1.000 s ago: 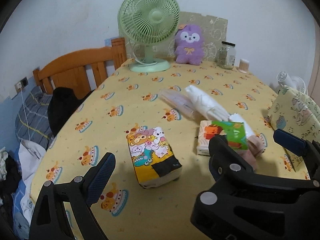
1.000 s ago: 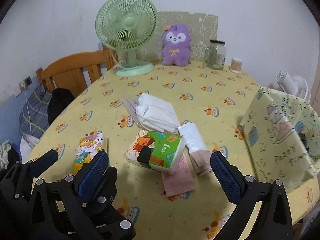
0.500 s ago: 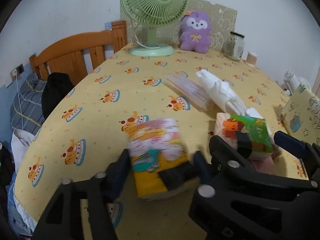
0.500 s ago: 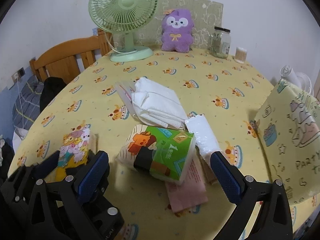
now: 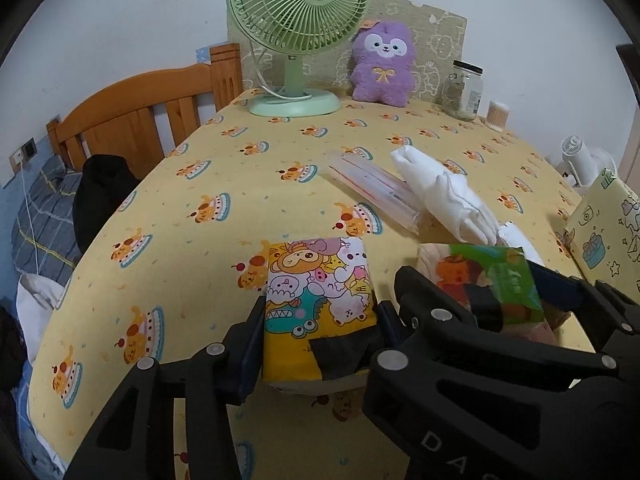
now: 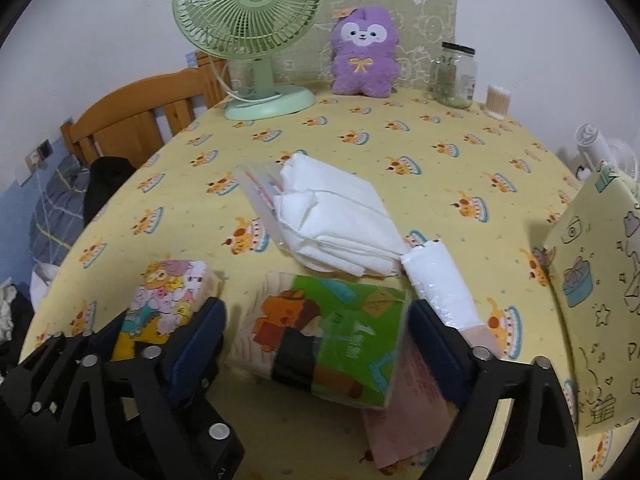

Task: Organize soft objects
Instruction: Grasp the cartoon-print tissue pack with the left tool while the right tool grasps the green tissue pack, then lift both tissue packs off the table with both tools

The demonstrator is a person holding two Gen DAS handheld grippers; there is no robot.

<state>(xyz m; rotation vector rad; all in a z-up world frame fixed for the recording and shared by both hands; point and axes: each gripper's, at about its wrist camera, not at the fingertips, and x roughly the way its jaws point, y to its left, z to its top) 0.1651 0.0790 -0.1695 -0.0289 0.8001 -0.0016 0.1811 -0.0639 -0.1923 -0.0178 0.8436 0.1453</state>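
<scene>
While both jaws are closing, we find the left gripper clamping the cartoon tissue pack and the right gripper straddling the green tissue pack, pads not yet pressing. We judge the grasp step underway; lifting comes next. White folded cloths crowd the surface just behind.

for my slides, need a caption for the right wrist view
Right tool closing around a green tissue pack on a cake-print tablecloth, with the left tool at a cartoon pack alongside.
</scene>
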